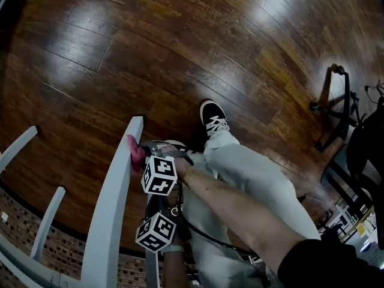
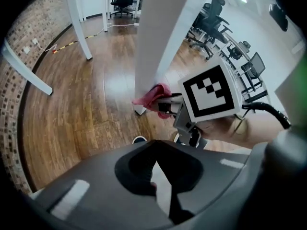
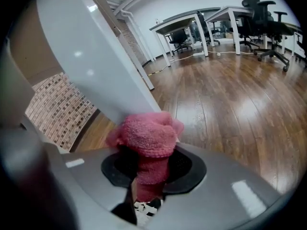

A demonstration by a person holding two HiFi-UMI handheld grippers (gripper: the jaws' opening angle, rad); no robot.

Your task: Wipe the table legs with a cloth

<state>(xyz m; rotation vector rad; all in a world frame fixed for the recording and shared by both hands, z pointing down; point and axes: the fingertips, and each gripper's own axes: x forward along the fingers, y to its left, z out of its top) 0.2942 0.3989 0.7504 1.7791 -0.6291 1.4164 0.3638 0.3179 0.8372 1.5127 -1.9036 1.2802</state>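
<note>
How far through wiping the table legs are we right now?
Done: nothing shows which parts are already wiped. In hand: the right gripper is shut on the pink cloth, which is pressed against the white table leg low down, just above its foot. Left: the other white legs at the head view's left have no cloth on them. The left gripper is empty.
</note>
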